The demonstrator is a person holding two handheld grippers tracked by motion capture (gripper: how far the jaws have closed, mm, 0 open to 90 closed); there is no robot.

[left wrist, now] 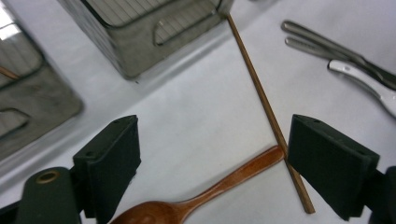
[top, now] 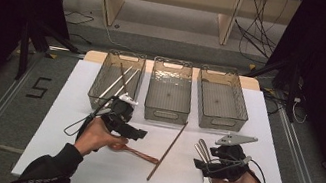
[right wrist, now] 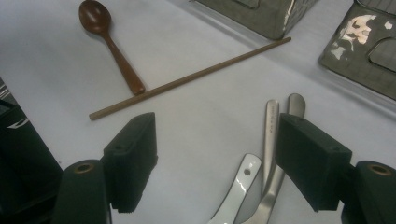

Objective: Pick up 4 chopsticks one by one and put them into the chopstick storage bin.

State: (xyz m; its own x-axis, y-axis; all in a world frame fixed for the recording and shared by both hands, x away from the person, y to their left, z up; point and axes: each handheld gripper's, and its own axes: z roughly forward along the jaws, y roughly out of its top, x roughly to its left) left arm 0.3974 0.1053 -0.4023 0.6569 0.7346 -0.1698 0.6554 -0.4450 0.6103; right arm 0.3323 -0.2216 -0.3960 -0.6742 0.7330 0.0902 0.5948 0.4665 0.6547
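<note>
My left tongs (left wrist: 212, 154) hang wide above the wooden spoon (left wrist: 196, 200), nothing pinched between them, and that spoon lies flat on the white bench (left wrist: 196, 107) with its handle tip touching the brown chopstick (left wrist: 268, 109). My right tongs (right wrist: 217, 161) gape just as wide on the chopstick's far side, over the metal cutlery handles (right wrist: 271, 140) and the white spoon (right wrist: 240, 179), gripping nothing.

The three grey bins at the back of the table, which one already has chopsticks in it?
The leftmost bin, seen in the high view: several chopsticks lie slanted inside it. The middle bin and the right bin show bare bottoms.
</note>
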